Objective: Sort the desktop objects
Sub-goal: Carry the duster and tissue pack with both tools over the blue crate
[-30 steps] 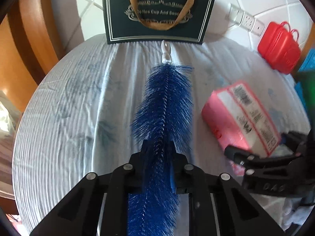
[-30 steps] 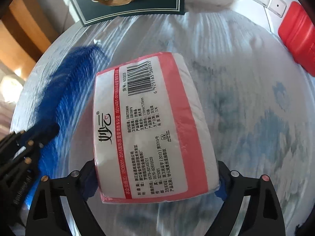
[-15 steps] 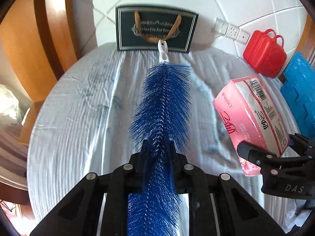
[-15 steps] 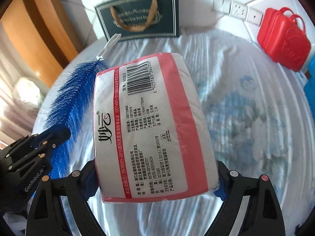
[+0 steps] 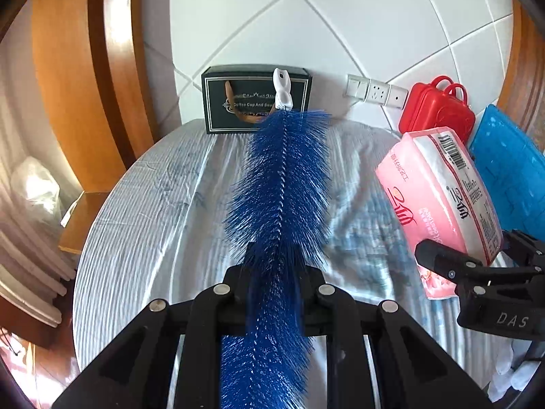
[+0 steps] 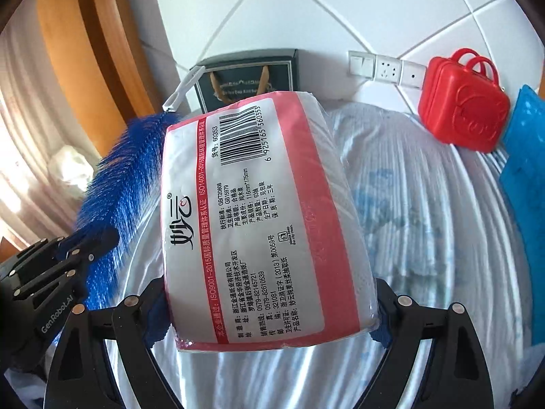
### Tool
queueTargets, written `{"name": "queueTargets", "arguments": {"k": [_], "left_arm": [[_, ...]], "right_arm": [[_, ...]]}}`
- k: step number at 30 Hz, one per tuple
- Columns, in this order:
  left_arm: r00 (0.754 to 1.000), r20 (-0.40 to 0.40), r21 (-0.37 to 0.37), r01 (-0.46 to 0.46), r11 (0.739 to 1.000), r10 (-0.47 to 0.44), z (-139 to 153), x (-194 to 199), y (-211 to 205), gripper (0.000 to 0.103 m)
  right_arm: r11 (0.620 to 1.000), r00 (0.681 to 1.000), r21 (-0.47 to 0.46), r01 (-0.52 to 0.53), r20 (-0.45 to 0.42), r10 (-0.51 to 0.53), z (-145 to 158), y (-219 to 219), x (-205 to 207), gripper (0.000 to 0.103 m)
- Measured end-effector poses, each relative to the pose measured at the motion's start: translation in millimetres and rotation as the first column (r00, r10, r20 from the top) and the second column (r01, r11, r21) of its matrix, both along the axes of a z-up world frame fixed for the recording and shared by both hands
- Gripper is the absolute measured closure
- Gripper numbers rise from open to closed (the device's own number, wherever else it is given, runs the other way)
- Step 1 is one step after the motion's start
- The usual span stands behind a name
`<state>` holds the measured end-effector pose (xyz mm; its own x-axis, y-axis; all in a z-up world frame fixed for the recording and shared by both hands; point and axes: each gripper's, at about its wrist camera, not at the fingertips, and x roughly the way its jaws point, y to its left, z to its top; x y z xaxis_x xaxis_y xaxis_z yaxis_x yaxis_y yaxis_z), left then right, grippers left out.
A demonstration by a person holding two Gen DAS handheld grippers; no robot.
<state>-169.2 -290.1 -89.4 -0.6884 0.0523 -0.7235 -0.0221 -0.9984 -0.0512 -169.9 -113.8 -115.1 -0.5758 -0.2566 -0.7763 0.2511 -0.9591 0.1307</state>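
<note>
We see left tongs [image 5: 276, 272] pinching brush [image 5: 279, 184], which points ahead over the worktop [image 5: 143, 211] toward the bag [image 5: 218, 102]. Right tongs [image 6: 269, 306] pinch tissue pack [image 6: 262, 221], lifted; red case [image 6: 460, 105] far right.

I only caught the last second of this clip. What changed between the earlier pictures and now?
Both grippers rose off the table, carrying their loads: the left gripper lifted the blue brush, the right gripper the pink tissue pack. More wall and the dark gift box now show. Unchanged: both grips, the red case and the blue tray.
</note>
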Motion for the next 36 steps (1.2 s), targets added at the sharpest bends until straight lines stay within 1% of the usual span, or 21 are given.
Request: {"name": "queueTargets", "arguments": {"k": [8, 12, 15, 22, 27, 32, 36], "left_arm": [[0.996, -0.039, -0.006, -0.080, 0.997, 0.079, 17.7, 38.0, 57.4, 0.086], [0.996, -0.050, -0.017, -0.081, 0.997, 0.080, 25.4, 49.3, 77.6, 0.086], [0.996, -0.071, -0.030, -0.064, 0.998, 0.062, 35.2, 57.5, 90.2, 0.086], [0.993, -0.117, -0.036, 0.015, 0.999, -0.019, 52.3, 83.3, 107.2, 0.086], [0.986, -0.143, -0.027, 0.083, 0.996, -0.086, 59.0, 106.2, 110.9, 0.086], [0.973, -0.153, -0.010, 0.172, 0.985, -0.171, 60.5, 126.4, 125.4, 0.086], [0.955, -0.171, -0.001, 0.246, 0.969, -0.242, 67.2, 140.7, 145.8, 0.086]], "right_arm": [[0.997, 0.997, -0.016, -0.069, -0.032, 0.068, 6.6, 59.6, 21.3, 0.013], [0.997, 0.996, -0.025, -0.077, -0.039, 0.076, 13.7, 82.5, 37.6, 0.013], [0.998, 0.997, -0.036, -0.061, -0.053, 0.059, 21.0, 96.7, 47.4, 0.013], [0.999, 0.996, -0.042, 0.014, -0.093, -0.018, 39.4, 114.0, 75.5, 0.013], [0.996, 0.988, -0.028, 0.087, -0.126, -0.089, 52.4, 119.9, 108.2, 0.013], [0.980, 0.968, 0.001, 0.197, -0.158, -0.195, 59.9, 139.1, 144.1, 0.013], [0.963, 0.948, 0.012, 0.270, -0.177, -0.263, 71.3, 160.5, 166.2, 0.013]]}}
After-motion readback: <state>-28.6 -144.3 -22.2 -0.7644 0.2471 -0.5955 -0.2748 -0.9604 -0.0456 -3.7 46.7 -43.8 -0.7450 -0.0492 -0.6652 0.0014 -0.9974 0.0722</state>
